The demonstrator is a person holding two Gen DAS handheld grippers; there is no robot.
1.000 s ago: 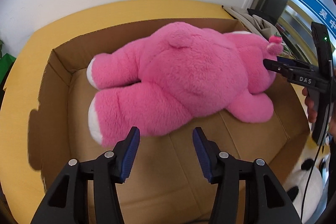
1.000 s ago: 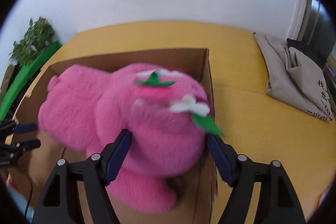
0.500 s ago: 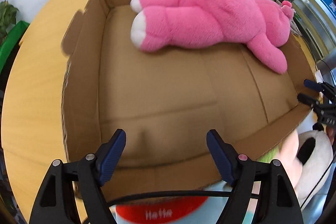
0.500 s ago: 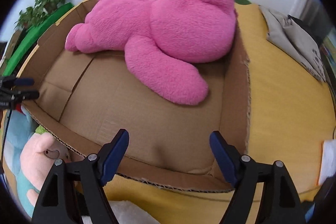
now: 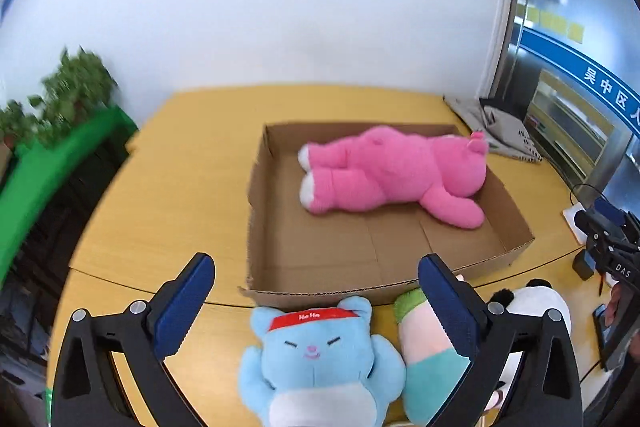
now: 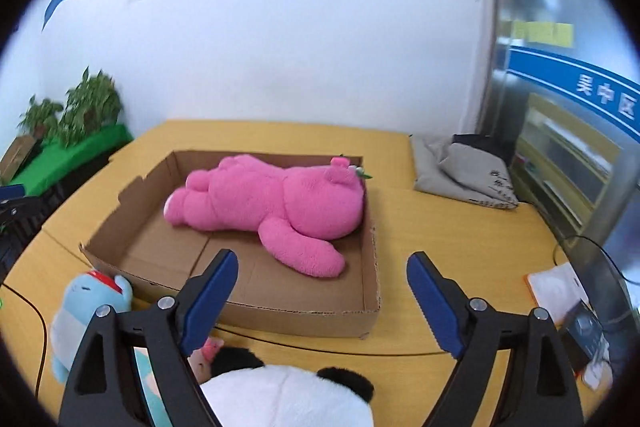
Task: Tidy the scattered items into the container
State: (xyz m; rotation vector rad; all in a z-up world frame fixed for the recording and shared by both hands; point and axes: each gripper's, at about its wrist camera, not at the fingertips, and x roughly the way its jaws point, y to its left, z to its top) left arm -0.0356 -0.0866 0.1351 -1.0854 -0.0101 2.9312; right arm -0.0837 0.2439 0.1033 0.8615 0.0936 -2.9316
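The big pink bear (image 5: 392,171) lies on its side in the cardboard box (image 5: 256,187), along the far wall, so 1 toy is put away. About half of the box floor is bare.

3 toys are not in yet. The blue bear (image 5: 316,355) with a red headband lies on the yellow table (image 5: 180,167), just in front of the box. A pink and green toy (image 5: 420,331) lies right beside it. A panda (image 6: 288,399) sits next to that, close under the right gripper (image 6: 322,301).

The left gripper (image 5: 316,301) hangs over the blue bear with its jaws wide apart and nothing in them. The right gripper is also spread wide and holds nothing.

So the job looks about 1 quarter done. The blue bear or the panda seems the likely next toy to pick up.
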